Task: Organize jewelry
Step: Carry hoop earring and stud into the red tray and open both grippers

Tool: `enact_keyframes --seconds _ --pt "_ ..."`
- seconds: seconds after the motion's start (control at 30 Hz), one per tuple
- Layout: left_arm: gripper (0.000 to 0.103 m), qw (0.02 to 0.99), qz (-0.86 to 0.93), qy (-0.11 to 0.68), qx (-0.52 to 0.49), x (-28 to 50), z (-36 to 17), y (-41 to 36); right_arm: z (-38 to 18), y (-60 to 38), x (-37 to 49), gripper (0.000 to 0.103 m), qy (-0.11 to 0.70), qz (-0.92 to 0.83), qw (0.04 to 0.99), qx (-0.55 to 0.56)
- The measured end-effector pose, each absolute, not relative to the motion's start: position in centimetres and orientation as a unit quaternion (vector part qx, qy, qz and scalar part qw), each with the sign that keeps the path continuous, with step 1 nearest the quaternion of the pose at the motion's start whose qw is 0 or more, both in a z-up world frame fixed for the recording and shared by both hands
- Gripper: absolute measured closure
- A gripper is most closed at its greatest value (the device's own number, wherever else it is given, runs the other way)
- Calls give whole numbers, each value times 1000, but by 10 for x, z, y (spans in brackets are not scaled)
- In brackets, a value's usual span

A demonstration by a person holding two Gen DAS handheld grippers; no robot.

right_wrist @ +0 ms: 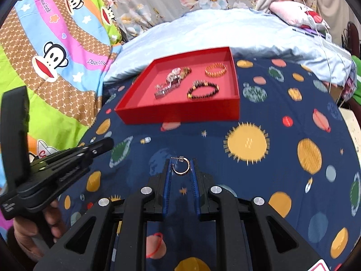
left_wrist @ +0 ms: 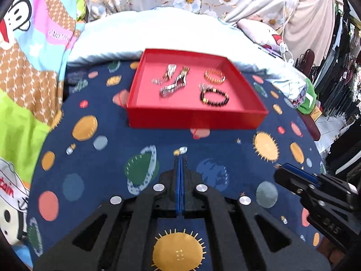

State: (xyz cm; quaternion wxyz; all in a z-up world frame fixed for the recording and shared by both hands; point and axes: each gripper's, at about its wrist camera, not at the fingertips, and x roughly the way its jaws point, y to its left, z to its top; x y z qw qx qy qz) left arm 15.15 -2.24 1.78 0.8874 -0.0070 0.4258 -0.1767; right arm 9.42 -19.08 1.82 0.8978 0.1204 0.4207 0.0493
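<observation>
A red tray [left_wrist: 194, 118] [right_wrist: 180, 113] sits on the planet-print cloth. It holds a silver watch [left_wrist: 172, 88] [right_wrist: 168, 85], a gold bangle [left_wrist: 214, 76] [right_wrist: 215, 70] and a black bead bracelet [left_wrist: 214, 97] [right_wrist: 203, 89]. My left gripper [left_wrist: 180, 158] is shut and empty, short of the tray; it also shows in the right wrist view [right_wrist: 106, 144]. My right gripper [right_wrist: 180, 164] has its jaws closed on a small gold hoop earring [right_wrist: 181, 166], held between the fingertips above the cloth. The right gripper shows in the left wrist view [left_wrist: 282, 169].
The navy planet-print cloth [left_wrist: 101, 158] [right_wrist: 282, 135] covers the work surface. A pale blue quilt [left_wrist: 158, 31] [right_wrist: 248, 29] lies behind the tray. A cartoon monkey sheet [right_wrist: 56, 56] lies to the left.
</observation>
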Motion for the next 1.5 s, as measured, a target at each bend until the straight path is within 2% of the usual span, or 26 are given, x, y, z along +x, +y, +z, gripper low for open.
enact_keyframes --seconds 0.43,0.67,1.0,1.07,1.13,1.17,1.5 --pt "103 895 -170 412 -11 228 38 -33 48 -207 179 88 381 49 918 98" --pt "103 890 -167 425 -12 271 22 -49 19 -211 236 88 413 66 900 125" --pt "102 881 -160 445 -5 297 -4 -52 -13 -206 258 85 431 69 890 128" --pt "95 884 -154 441 -4 297 -4 -50 -10 -207 256 73 423 60 896 123" --pt "60 889 -146 434 -7 297 -3 -47 -5 -207 255 71 414 52 901 119" --pt "55 893 -142 428 -7 296 -1 -45 -2 -207 252 70 409 49 904 117" --pt "48 909 -111 401 17 266 12 -33 10 -210 223 50 395 24 912 113"
